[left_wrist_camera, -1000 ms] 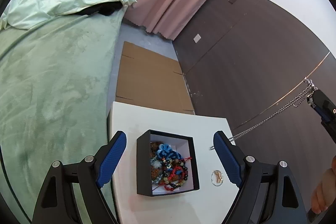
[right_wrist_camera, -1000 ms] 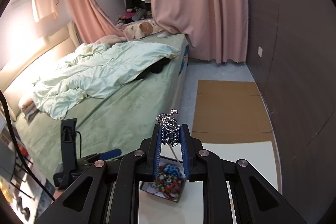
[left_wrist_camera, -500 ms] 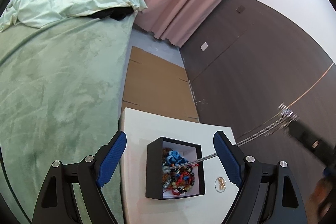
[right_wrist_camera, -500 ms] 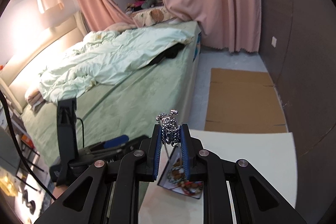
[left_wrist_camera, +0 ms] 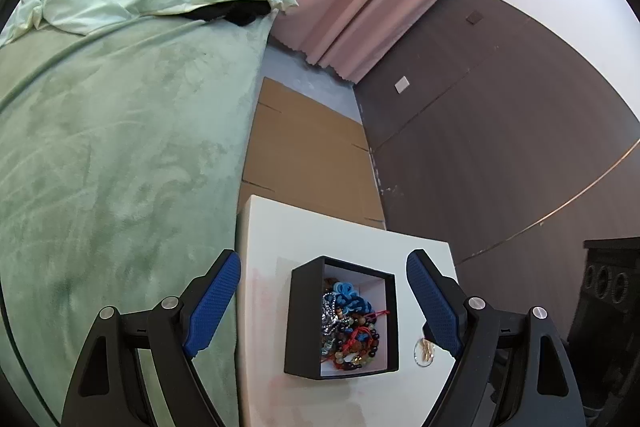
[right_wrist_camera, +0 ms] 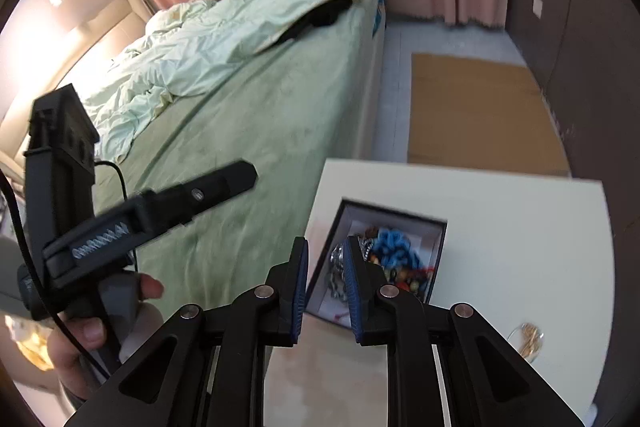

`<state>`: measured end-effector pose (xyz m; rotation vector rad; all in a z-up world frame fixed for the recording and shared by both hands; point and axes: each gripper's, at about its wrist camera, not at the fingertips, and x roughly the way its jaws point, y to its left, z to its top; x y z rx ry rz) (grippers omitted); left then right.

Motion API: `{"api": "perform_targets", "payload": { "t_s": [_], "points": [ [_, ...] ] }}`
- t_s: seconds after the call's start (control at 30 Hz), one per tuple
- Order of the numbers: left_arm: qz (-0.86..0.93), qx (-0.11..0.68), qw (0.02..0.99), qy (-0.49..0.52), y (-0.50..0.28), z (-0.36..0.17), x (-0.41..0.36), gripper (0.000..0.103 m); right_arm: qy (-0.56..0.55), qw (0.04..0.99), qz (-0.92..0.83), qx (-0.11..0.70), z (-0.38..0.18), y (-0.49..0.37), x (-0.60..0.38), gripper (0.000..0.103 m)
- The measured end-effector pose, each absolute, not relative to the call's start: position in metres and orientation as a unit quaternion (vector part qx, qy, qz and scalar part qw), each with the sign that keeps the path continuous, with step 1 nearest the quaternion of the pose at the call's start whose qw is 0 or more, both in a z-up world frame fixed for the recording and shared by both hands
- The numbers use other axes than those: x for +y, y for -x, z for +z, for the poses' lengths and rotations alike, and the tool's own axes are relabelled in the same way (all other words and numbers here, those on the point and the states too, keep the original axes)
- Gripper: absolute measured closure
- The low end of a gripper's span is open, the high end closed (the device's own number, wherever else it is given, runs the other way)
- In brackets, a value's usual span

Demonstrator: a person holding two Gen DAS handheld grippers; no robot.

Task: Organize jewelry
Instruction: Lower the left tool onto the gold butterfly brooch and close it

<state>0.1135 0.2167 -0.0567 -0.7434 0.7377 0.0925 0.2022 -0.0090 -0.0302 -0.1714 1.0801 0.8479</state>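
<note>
Black card forms the walls of the box [left_wrist_camera: 301,319], which sits open on the white table [left_wrist_camera: 320,235] toward its near edge, a little closer to the bed-side edge than to the wall side. Its white inside holds a heap of jewelry: a silver chain [left_wrist_camera: 329,311] lies along the bed-side wall, a blue knotted cord [left_wrist_camera: 352,301] sits at the far end, and mixed beads [left_wrist_camera: 356,343] with red string fill the near half. A small clear bag [left_wrist_camera: 424,349] with something gold in it lies on the table just beside the box, toward the wall-side edge. The left gripper [left_wrist_camera: 323,303] hangs over the box with its blue pads spread wide, one past each side wall, touching nothing. In the right wrist view the right gripper [right_wrist_camera: 325,281] points steeply down over the box's bed-side wall [right_wrist_camera: 326,251]; its pads stand a narrow gap apart with nothing pinched between them, and the chain [right_wrist_camera: 338,273] rests loose in the box just beyond the tips. That view is blurred, so whether a pad touches the wall cannot be told. A hand [right_wrist_camera: 92,343] grips the left gripper's handle beside the green bed [right_wrist_camera: 248,131]. Flat cardboard [right_wrist_camera: 476,115] lies on the floor beyond the table's far edge.
</note>
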Motion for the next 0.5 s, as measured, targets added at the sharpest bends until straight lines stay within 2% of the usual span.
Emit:
{"api": "perform_targets", "payload": {
  "t_s": [0.07,0.17,0.33,0.37,0.47,0.5],
  "points": [
    [0.042,0.355,0.866,0.349,-0.114,-0.056,0.213,0.018,0.07,0.776,0.382,0.498,-0.031,-0.204,-0.021,0.08],
    [0.037,0.359,0.87,0.336,-0.114,-0.054,0.203,0.018,0.056,0.785,0.368,0.495,-0.029,-0.207,-0.043,0.07],
    [0.024,0.367,0.874,0.317,-0.117,-0.05,0.18,0.018,0.025,0.799,0.332,0.502,-0.032,-0.215,-0.097,0.068],
    [0.021,0.368,0.875,0.312,-0.118,-0.05,0.175,0.018,0.021,0.8,0.328,0.503,-0.032,-0.216,-0.104,0.064],
    [0.009,0.373,0.879,0.295,-0.121,-0.047,0.156,0.018,0.001,0.807,0.31,0.503,-0.034,-0.217,-0.136,0.044],
    [0.004,0.375,0.881,0.289,-0.123,-0.047,0.149,0.018,-0.005,0.81,0.302,0.502,-0.035,-0.217,-0.147,0.042]
  ]
}}
